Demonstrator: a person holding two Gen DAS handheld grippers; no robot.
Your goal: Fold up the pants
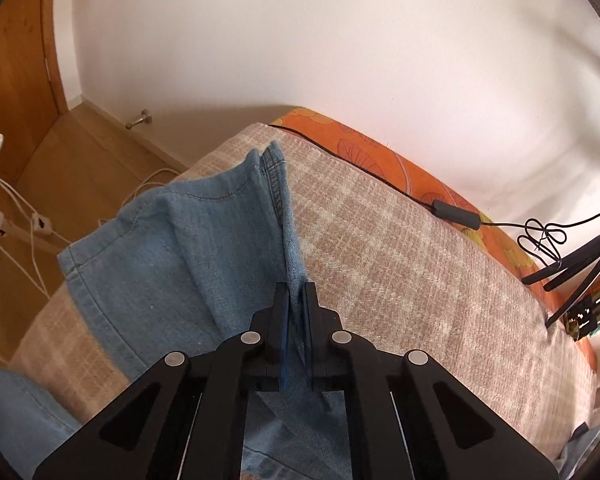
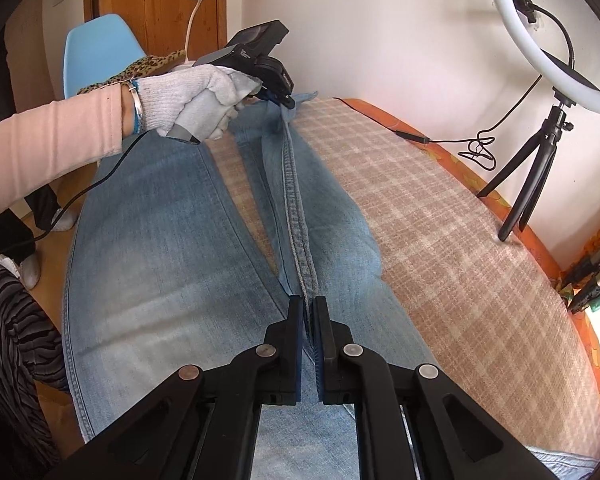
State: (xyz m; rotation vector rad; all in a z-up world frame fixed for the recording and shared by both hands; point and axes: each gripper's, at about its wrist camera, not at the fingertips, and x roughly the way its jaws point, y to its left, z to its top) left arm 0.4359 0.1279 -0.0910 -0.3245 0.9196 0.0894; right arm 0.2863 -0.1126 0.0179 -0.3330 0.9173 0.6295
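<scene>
The jeans [image 2: 172, 248] lie lengthwise on a desk covered with a beige checked cloth [image 2: 452, 232], their two legs stretching away from the right wrist camera with a narrow strip of cloth showing between them. A raised ridge of denim along the seam [image 2: 296, 216] of the right-hand leg runs between the two grippers. The right gripper [image 2: 308, 304] has its fingers closed on the near end of that ridge, the fabric pinched between the pads. At the far end, near the hem, the left gripper [image 1: 296, 290] has its fingers clamped on the same seam fold; the wrist view shows denim squeezed between the blue pads, with the leg's hem [image 1: 274, 152] standing up beyond it. A hand in a white knit glove [image 2: 196, 104], with a pink sleeve [image 2: 48, 136] behind it, holds the left gripper. An orange patterned cover [image 2: 492, 184] edges the desk by the wall, where a ring light [image 2: 540, 40] stands on a small black tripod [image 2: 528, 184] beside a black cable [image 1: 456, 212]. A blue chair [image 2: 96, 52] stands beyond the desk's far end.
</scene>
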